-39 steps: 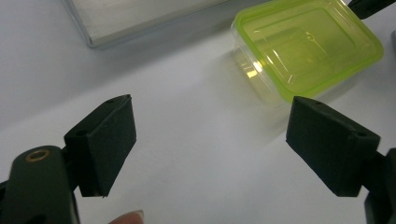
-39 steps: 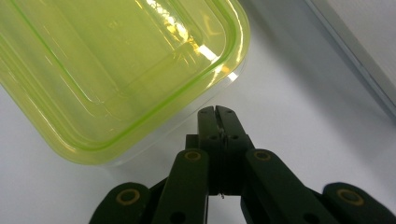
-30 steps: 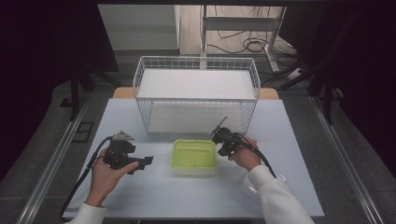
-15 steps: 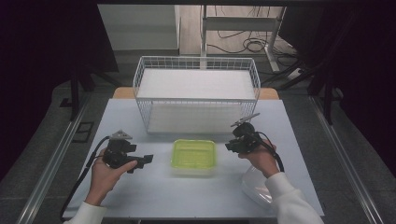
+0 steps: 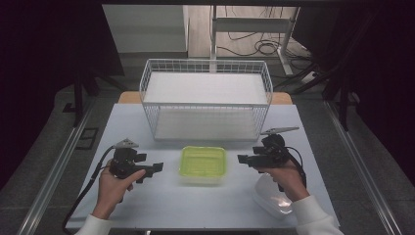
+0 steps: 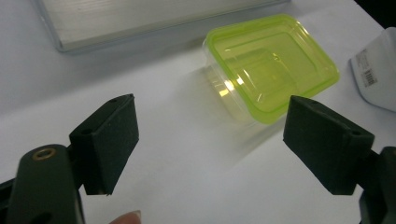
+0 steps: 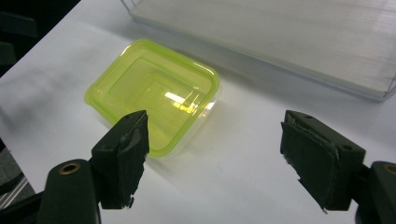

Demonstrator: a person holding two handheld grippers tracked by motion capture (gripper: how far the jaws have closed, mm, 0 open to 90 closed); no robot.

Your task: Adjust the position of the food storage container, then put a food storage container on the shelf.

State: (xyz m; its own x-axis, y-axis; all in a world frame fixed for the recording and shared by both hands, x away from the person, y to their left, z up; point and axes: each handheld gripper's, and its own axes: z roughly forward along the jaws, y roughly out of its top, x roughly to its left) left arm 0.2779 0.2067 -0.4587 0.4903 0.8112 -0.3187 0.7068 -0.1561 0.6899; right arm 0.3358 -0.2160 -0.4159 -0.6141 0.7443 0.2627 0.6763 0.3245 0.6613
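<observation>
We work at a pale table (image 5: 161, 205) in a dim room, with grey floor on both sides and cables lying on the floor beyond the far edge. In the middle of the table sits a clear box with a green lid (image 5: 203, 164); the lid is on, and we can make out nothing inside through it. Behind the box stands a white wire basket (image 5: 205, 100), holding only a white board along its bottom. A white plastic tub (image 5: 274, 200) lies at the near right corner, partly under our right forearm; whether it holds anything we cannot tell.

Our left gripper (image 5: 155, 169) hovers left of the box, its jaws spread wide with only bare table between them. Our right gripper (image 5: 241, 159) hangs just right of the box, clear of it; its jaws have just been opening and now stand wide, nothing between them. From both gripper views the box lies ahead with open table in between, nothing blocking the way
</observation>
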